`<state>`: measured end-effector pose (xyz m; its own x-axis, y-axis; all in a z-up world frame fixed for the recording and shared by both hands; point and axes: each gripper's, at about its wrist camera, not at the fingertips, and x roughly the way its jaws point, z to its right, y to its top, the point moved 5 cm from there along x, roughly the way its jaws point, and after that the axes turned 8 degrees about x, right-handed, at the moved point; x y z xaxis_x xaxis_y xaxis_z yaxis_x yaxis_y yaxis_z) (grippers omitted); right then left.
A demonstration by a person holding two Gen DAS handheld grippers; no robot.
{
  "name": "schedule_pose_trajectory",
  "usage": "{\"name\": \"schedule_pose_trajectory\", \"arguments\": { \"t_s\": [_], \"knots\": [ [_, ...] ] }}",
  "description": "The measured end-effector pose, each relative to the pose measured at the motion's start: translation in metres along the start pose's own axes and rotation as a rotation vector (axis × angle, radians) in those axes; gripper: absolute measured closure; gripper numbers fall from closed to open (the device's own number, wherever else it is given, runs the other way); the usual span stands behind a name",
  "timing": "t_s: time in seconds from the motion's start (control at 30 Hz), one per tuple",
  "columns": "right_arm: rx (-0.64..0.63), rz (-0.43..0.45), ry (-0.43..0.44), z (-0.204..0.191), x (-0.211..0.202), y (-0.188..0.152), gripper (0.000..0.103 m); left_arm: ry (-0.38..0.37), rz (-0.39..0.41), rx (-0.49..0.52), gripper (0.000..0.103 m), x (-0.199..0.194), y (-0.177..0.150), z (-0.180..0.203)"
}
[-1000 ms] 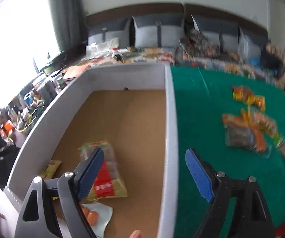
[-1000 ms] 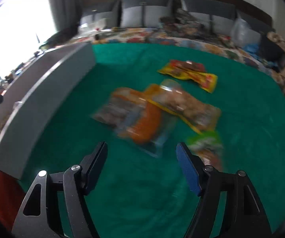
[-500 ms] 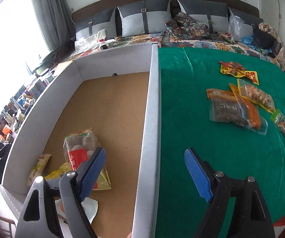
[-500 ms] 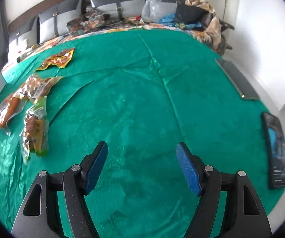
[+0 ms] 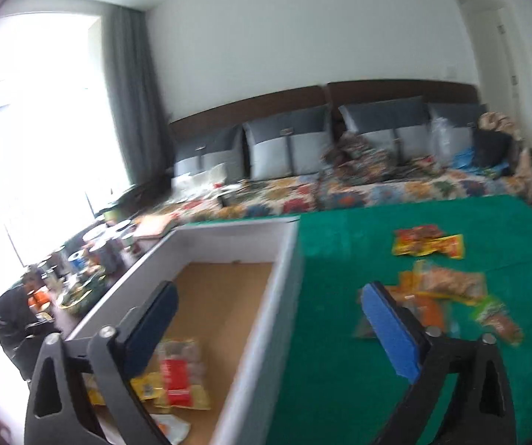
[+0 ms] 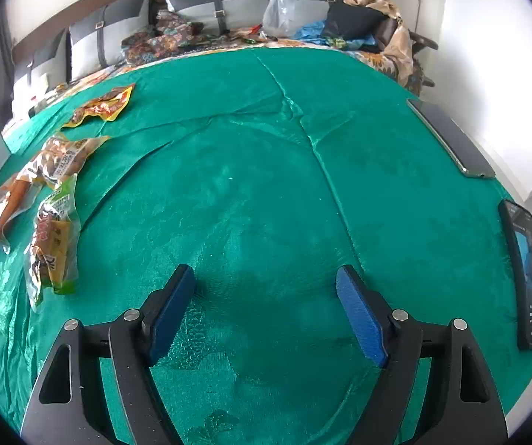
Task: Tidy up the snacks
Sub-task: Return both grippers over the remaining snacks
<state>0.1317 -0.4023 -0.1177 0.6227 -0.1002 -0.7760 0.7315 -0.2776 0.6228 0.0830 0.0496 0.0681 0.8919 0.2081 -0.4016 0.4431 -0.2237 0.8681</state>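
A white-walled box [image 5: 288,278] with a brown floor stands at the left of the green cloth [image 6: 266,185]. Several snack packets [image 5: 177,378] lie at its near end. My left gripper [image 5: 266,330] is open and empty, raised over the box's right wall. More snack packets lie on the cloth: a yellow-red one [image 5: 429,245] [image 6: 101,105], an orange and clear pile [image 5: 440,289] [image 6: 43,170], and a green one [image 5: 495,313] [image 6: 52,244]. My right gripper [image 6: 266,311] is open and empty over bare cloth, right of these packets.
A phone [image 6: 529,274] lies at the cloth's right edge, with a long grey bar [image 6: 451,141] beyond it. A sofa with grey cushions [image 5: 288,148] runs behind the table. A cluttered side table [image 5: 91,256] stands left of the box by the window.
My left gripper has tilted up and shifted, so the view now takes in the sofa and wall and is blurred. My right gripper has barely moved.
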Motion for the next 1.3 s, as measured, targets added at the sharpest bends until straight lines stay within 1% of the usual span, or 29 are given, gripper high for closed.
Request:
{"name": "schedule_pose_trajectory", "arguments": {
  "t_s": [0.07, 0.13, 0.17, 0.2, 0.23, 0.27, 0.3, 0.33, 0.4, 0.47, 0.6, 0.77, 0.8, 0.87, 0.9, 0.93, 1.03, 1.3],
  "knots": [
    [0.000, 0.000, 0.001, 0.000, 0.000, 0.000, 0.021, -0.097, -0.023, -0.017, 0.000, -0.004, -0.002, 0.025],
    [0.000, 0.000, -0.001, -0.001, 0.000, -0.001, 0.020, -0.224, -0.103, -0.046, 0.000, 0.003, -0.017, 0.058],
    [0.000, 0.001, -0.001, -0.001, 0.000, -0.001, 0.020, -0.290, -0.167, -0.062, 0.000, 0.011, -0.033, 0.076],
    [0.001, 0.001, -0.001, 0.000, 0.000, -0.001, 0.020, -0.321, -0.208, -0.067, 0.000, 0.017, -0.044, 0.087],
    [0.000, 0.001, -0.001, 0.000, 0.000, 0.000, 0.020, -0.351, -0.268, -0.065, 0.000, 0.027, -0.062, 0.101],
    [0.000, 0.001, -0.001, 0.000, 0.000, 0.000, 0.020, -0.361, -0.315, -0.061, 0.000, 0.035, -0.075, 0.110],
    [0.000, 0.001, 0.000, 0.000, 0.000, 0.000, 0.020, -0.368, -0.371, -0.059, 0.001, 0.044, -0.094, 0.119],
    [-0.001, 0.001, -0.002, 0.000, 0.000, 0.000, 0.020, -0.371, -0.406, -0.061, 0.001, 0.050, -0.107, 0.123],
    [-0.001, 0.001, 0.000, 0.000, 0.000, 0.000, 0.020, -0.360, -0.453, -0.051, 0.001, 0.058, -0.125, 0.130],
    [-0.001, 0.001, 0.000, -0.001, 0.000, 0.000, 0.018, -0.351, -0.477, -0.025, 0.001, 0.066, -0.134, 0.134],
    [-0.003, -0.001, 0.003, -0.002, 0.000, 0.000, 0.018, -0.319, -0.480, 0.005, 0.001, 0.086, -0.137, 0.128],
    [-0.002, -0.001, 0.002, -0.002, 0.000, 0.000, 0.017, -0.275, -0.492, 0.003, 0.001, 0.124, -0.133, 0.110],
    [-0.002, -0.001, 0.003, -0.002, 0.000, 0.000, 0.017, -0.275, -0.497, 0.006, 0.001, 0.132, -0.134, 0.109],
    [-0.002, 0.000, 0.002, -0.002, 0.000, 0.000, 0.017, -0.300, -0.493, -0.010, 0.000, 0.143, -0.134, 0.107],
    [-0.003, 0.000, 0.001, -0.002, 0.000, 0.000, 0.017, -0.313, -0.495, -0.029, 0.000, 0.145, -0.134, 0.105],
    [-0.003, 0.000, 0.001, -0.002, 0.000, 0.000, 0.017, -0.308, -0.491, -0.041, 0.000, 0.147, -0.134, 0.104],
    [-0.003, 0.000, -0.001, -0.002, 0.000, 0.000, 0.017, -0.304, -0.477, -0.044, 0.000, 0.147, -0.135, 0.103],
    [-0.001, 0.000, -0.003, -0.002, 0.000, 0.000, 0.017, -0.302, -0.473, -0.045, 0.000, 0.146, -0.134, 0.102]
  ]
}}
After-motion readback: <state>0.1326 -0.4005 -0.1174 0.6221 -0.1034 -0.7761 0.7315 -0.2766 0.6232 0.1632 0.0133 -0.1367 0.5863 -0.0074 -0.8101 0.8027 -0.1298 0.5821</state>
